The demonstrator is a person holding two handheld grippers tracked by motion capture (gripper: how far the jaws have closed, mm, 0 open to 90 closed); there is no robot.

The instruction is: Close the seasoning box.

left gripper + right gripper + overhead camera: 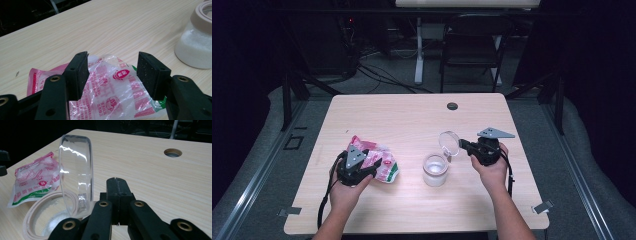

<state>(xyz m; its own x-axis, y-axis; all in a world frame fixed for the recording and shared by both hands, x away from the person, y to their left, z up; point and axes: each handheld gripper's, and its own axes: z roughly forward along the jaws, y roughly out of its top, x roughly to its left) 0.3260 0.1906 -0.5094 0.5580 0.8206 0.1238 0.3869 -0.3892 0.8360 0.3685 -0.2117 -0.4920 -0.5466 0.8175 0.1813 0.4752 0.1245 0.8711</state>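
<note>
A crinkled pink, white and green plastic bag (384,162) lies on the wooden table (412,120), left of centre. My left gripper (373,166) has its jaws set apart around a bunched part of the bag (112,82), with the pads (80,72) touching it on both sides. A glass jar (434,171) of white granules stands at mid-table, its clear hinged lid (448,142) tipped up open. My right gripper (463,145) is shut with nothing in it, its tips (116,180) close beside the upright lid (75,170); contact is unclear.
A round cable hole (452,106) sits near the table's far edge. A dark folding chair (472,45) and cables stand on the floor beyond. Metal clips (543,206) mark the front corners. Bare wood stretches behind the jar (197,47) and bag.
</note>
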